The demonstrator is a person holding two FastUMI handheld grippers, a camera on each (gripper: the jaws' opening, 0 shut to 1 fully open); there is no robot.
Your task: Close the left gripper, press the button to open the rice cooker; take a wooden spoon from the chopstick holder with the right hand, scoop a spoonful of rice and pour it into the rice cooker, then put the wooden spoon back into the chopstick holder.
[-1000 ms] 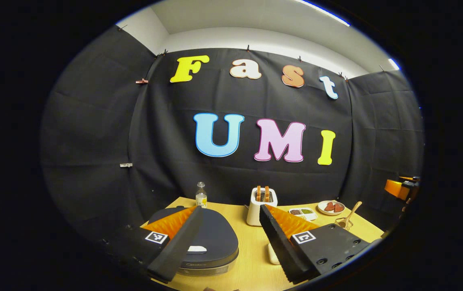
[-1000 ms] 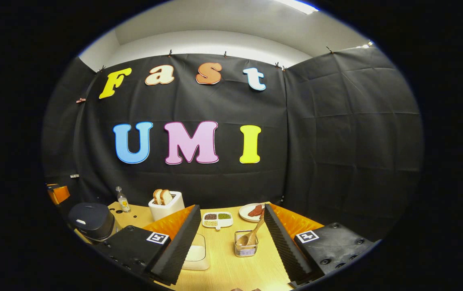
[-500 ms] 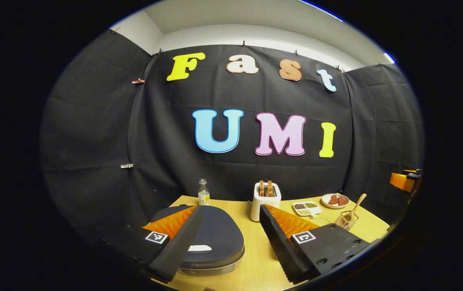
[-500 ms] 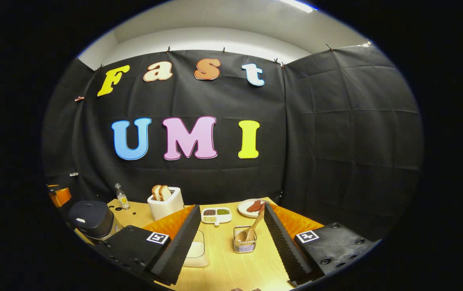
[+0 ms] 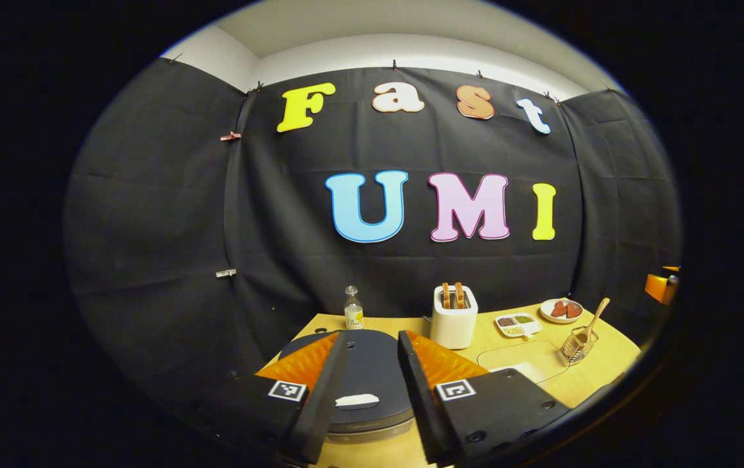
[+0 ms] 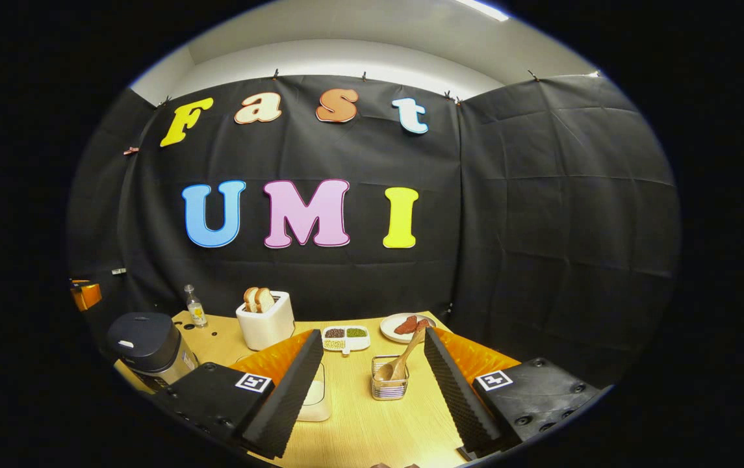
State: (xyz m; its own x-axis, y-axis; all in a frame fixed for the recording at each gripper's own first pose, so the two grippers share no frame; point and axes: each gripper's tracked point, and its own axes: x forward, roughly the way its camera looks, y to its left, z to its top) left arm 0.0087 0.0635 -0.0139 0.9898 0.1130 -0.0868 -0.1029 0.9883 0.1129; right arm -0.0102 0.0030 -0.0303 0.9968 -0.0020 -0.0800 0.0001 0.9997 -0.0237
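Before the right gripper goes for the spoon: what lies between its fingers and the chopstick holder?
Bare table, in the right gripper view. The chopstick holder sits ahead of the open right gripper.

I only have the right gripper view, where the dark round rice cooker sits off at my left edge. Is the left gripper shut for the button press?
Observer: No. In the left gripper view the left gripper has its jaws apart, with a clear gap between them.
Operator: Where is the button from there?
Observer: The small white oblong button sits at the front of the lid of the dark round rice cooker. It shows in the gap between the two fingers, on the near side of the lid.
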